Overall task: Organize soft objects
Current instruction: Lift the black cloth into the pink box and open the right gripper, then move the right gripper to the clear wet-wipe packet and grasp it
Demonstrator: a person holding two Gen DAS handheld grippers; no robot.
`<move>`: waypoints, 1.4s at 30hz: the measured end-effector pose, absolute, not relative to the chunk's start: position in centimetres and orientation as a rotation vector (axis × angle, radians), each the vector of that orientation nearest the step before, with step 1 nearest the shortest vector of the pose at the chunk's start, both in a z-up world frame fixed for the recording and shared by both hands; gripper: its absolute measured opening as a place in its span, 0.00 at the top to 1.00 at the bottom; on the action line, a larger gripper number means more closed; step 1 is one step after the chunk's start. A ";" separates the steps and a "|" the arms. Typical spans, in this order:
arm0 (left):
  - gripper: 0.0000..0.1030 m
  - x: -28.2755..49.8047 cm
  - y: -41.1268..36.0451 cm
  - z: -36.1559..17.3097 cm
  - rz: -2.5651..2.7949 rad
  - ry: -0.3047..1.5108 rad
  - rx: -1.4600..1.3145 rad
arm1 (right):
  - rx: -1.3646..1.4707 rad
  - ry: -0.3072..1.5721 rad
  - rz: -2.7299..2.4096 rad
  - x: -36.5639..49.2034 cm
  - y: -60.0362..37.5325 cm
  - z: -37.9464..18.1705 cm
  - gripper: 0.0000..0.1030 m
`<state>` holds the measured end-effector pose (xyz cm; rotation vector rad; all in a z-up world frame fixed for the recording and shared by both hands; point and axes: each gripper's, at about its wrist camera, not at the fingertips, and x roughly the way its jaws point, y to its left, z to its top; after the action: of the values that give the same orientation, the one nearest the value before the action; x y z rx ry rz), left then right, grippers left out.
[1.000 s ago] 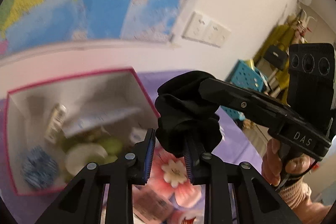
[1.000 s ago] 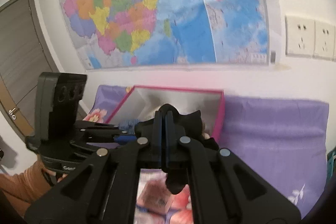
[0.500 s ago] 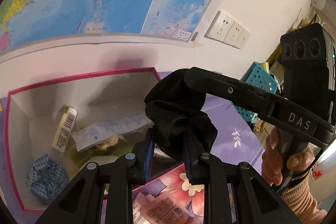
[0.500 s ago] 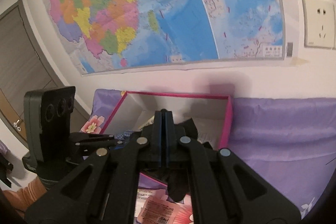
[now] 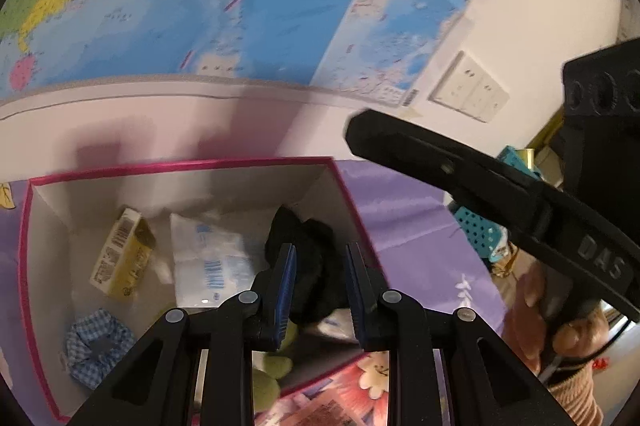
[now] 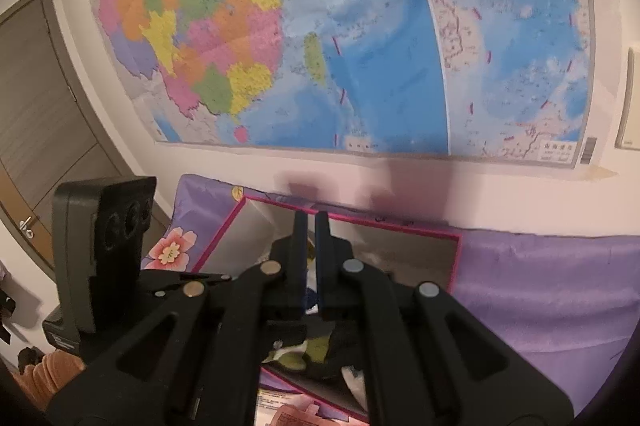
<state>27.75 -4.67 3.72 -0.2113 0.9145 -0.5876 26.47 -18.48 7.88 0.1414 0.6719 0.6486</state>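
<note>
A black soft cloth item (image 5: 310, 258) lies inside the pink-rimmed white box (image 5: 180, 164), near its right wall. My left gripper (image 5: 320, 260) is open just above it, fingers either side, not pinching. My right gripper (image 6: 311, 226) hovers over the box (image 6: 400, 226) with its jaws slightly parted and nothing between them; it shows in the left wrist view (image 5: 460, 166) as a black arm at the right. A blue checked scrunchie (image 5: 98, 346) and a green soft toy (image 5: 276, 366) lie in the box too.
A yellow carton (image 5: 122, 258) and a white plastic packet (image 5: 208, 258) lie in the box. The box stands on a purple flowered cloth (image 5: 408, 226) against a wall with a map (image 6: 320, 26). Pink packets (image 5: 320, 410) lie in front. A teal basket (image 5: 480, 230) stands at the right.
Both grippers let go of the black cloth, which dropped into the box. The right gripper rose and drew back; the left gripper opened over the cloth.
</note>
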 end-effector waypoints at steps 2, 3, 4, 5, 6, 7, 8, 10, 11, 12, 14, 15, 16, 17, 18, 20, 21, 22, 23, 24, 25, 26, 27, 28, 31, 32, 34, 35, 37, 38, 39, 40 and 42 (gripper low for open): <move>0.77 27.9 -4.5 3.1 -0.587 0.932 -0.212 | 0.144 0.690 0.646 26.3 -18.6 7.3 0.96; 0.77 27.9 -4.7 3.0 -0.583 0.934 -0.206 | 0.140 0.698 0.642 26.2 -18.7 7.0 0.96; 0.77 27.8 -4.6 2.8 -0.575 0.937 -0.199 | 0.136 0.710 0.638 26.1 -18.8 6.6 0.95; 0.75 27.7 -4.4 2.5 -0.572 0.939 -0.195 | 0.136 0.721 0.633 26.0 -19.0 6.3 0.93; 0.75 27.5 -4.3 2.5 -0.570 0.939 -0.191 | 0.141 0.733 0.629 25.8 -19.3 6.0 0.89; 0.75 27.3 -4.1 2.5 -0.564 0.936 -0.188 | 0.145 0.747 0.631 25.6 -19.6 5.7 0.85; 0.74 26.7 -3.7 2.6 -0.562 0.926 -0.183 | 0.150 0.757 0.629 25.4 -19.8 5.5 0.85; 0.73 25.7 -3.1 3.2 -0.561 0.903 -0.182 | 0.174 0.770 0.643 24.4 -20.6 5.3 0.83; 0.72 25.3 -2.9 3.5 -0.562 0.893 -0.181 | 0.185 0.769 0.658 24.0 -21.0 5.4 0.82; 0.71 24.6 -2.5 3.9 -0.570 0.876 -0.176 | 0.200 0.757 0.668 23.0 -21.5 5.7 0.80; 0.66 23.3 -1.9 4.7 -0.563 0.847 -0.170 | 0.221 0.743 0.689 21.8 -22.3 6.3 0.75; 0.65 22.4 -1.5 5.0 -0.571 0.833 -0.169 | 0.239 0.727 0.706 20.8 -22.8 6.9 0.74; 0.65 21.8 -1.3 5.3 -0.576 0.826 -0.176 | 0.247 0.715 0.715 20.1 -23.1 7.3 0.74; 0.65 20.8 -0.9 5.6 -0.585 0.817 -0.186 | 0.257 0.700 0.731 19.2 -23.3 7.9 0.74; 0.65 20.1 -0.7 5.7 -0.597 0.813 -0.187 | 0.267 0.680 0.747 18.1 -23.6 8.6 0.73; 0.65 18.2 -0.4 5.6 -0.604 0.805 -0.178 | 0.278 0.648 0.776 15.9 -24.0 9.7 0.72; 0.65 17.6 -0.2 5.6 -0.609 0.803 -0.179 | 0.278 0.639 0.787 15.3 -24.0 10.1 0.71; 0.65 16.8 0.0 5.4 -0.623 0.803 -0.186 | 0.277 0.622 0.800 14.0 -24.2 10.7 0.71; 0.65 16.0 0.3 5.2 -0.640 0.808 -0.200 | 0.273 0.611 0.811 13.2 -24.3 11.1 0.70; 0.65 15.2 0.5 4.9 -0.646 0.816 -0.209 | 0.266 0.599 0.820 12.1 -24.3 11.5 0.69; 0.65 14.3 0.7 4.5 -0.652 0.820 -0.214 | 0.260 0.586 0.832 10.9 -24.4 11.9 0.66; 0.65 13.5 0.9 4.1 -0.666 0.827 -0.216 | 0.258 0.577 0.847 9.7 -24.5 12.1 0.65; 0.65 12.8 0.9 3.7 -0.674 0.841 -0.214 | 0.255 0.574 0.854 8.9 -24.6 12.1 0.64; 0.65 12.0 1.0 3.2 -0.672 0.850 -0.206 | 0.245 0.572 0.866 7.7 -24.5 12.0 0.63; 0.65 9.9 0.8 1.9 -0.707 0.880 -0.190 | 0.223 0.588 0.887 5.0 -24.3 10.9 0.63; 0.65 8.9 0.6 1.2 -0.723 0.895 -0.181 | 0.217 0.596 0.889 4.4 -24.1 10.4 0.63; 0.65 7.6 0.2 0.4 -0.732 0.913 -0.152 | 0.196 0.627 0.887 3.1 -23.6 8.7 0.63; 0.65 6.6 -0.2 -0.3 -0.727 0.923 -0.130 | 0.190 0.644 0.885 2.6 -23.3 7.9 0.63; 0.65 5.3 -0.5 -1.3 -0.740 0.942 -0.106 | 0.164 0.693 0.869 1.5 -22.5 5.6 0.63; 0.65 4.5 -0.7 -1.9 -0.741 0.948 -0.091 | 0.166 0.712 0.874 1.2 -22.3 4.7 0.63; 0.65 4.0 -0.8 -2.3 -0.745 0.957 -0.084 | 0.171 0.741 0.888 0.9 -21.9 3.5 0.63; 0.65 3.5 -0.9 -2.7 -0.754 0.970 -0.084 | 0.166 0.768 0.891 0.5 -21.4 2.3 0.63; 0.65 2.8 -0.7 -3.3 -0.753 0.977 -0.078 | 0.153 0.818 0.878 0.0 -20.5 0.3 0.63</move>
<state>2.83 -0.71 -3.27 -0.0778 0.9769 -0.7527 0.05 -20.49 0.27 0.1532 0.8181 0.8775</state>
